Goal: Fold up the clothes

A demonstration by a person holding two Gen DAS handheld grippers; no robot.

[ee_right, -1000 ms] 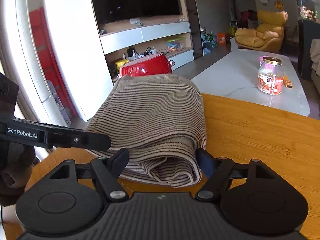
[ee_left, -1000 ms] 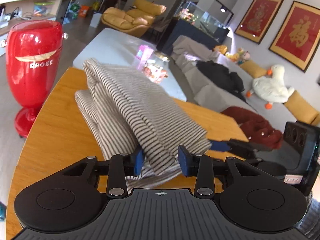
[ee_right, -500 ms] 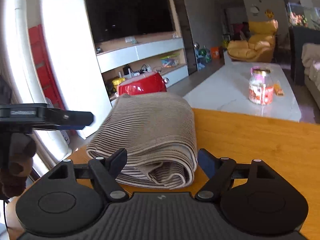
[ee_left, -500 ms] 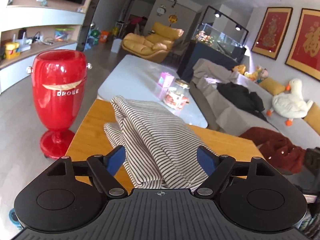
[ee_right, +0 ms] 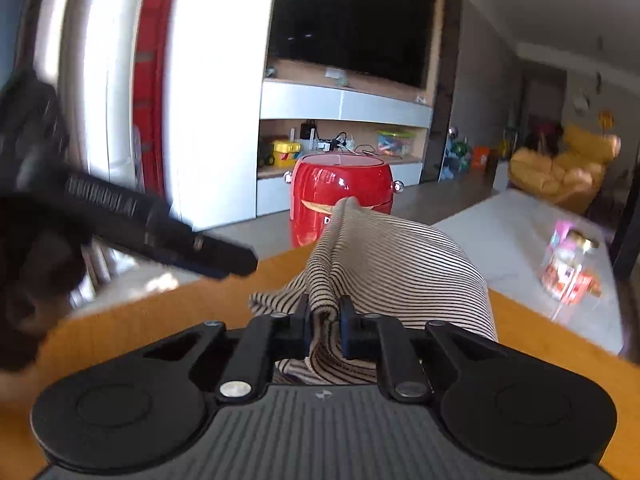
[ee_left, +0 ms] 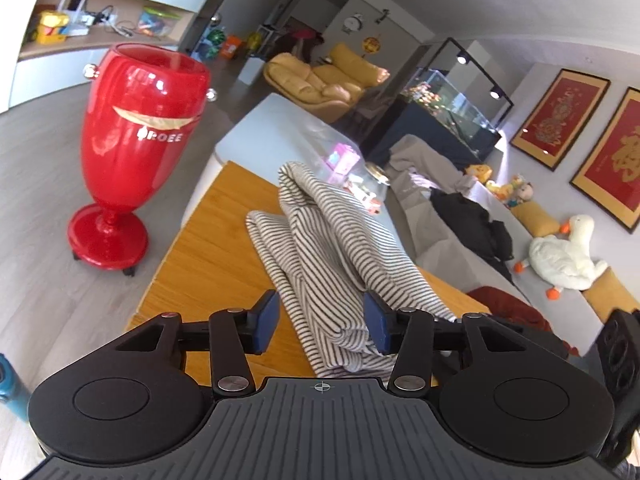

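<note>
Your right gripper (ee_right: 325, 316) is pinching a fold of the striped shirt (ee_right: 384, 256) on the wooden table (ee_left: 216, 248). Your left gripper (ee_left: 320, 326) is spread wide around the shirt, not squeezing.

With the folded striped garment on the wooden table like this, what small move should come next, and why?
Probably close the left claw on the near end of the folded black-and-white striped garment. Its blue pads stand open on either side of the fabric, while the right claw is already shut on a bunched ridge of it. With both ends held, the garment could be lifted off the wooden table evenly.
</note>
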